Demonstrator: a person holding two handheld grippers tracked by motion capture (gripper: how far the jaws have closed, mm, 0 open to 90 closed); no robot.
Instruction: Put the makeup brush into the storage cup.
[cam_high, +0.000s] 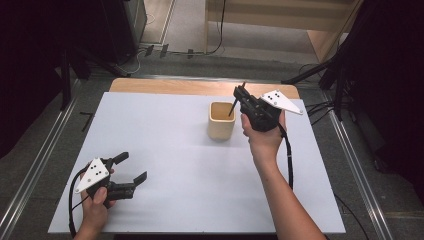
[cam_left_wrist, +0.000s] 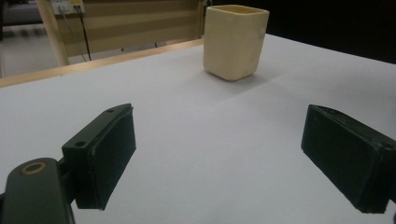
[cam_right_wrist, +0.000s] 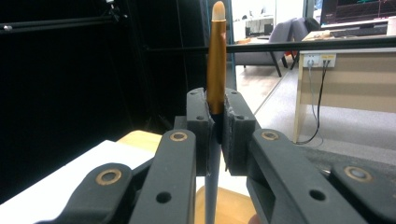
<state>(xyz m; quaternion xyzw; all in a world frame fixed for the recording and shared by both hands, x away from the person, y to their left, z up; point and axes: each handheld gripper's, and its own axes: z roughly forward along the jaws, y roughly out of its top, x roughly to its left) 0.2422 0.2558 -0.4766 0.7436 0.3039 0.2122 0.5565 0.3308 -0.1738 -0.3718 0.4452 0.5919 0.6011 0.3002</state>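
While the left gripper (cam_high: 131, 168) rests wide open and empty well nearer the person than the cream square plastic cup (cam_high: 221, 120), the right gripper (cam_high: 239, 95) clamps a gold-barrelled pen (cam_right_wrist: 215, 60) just over its rim; no writing is legible.

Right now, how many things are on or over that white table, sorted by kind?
Cups: 1, the cream square cup standing on the table.
Pens: 1, a gold-topped pen clamped upright by the right gripper above the cup.
Grippers: 2, the right one and the left gripper, jaws apart and empty.
Total: 4.
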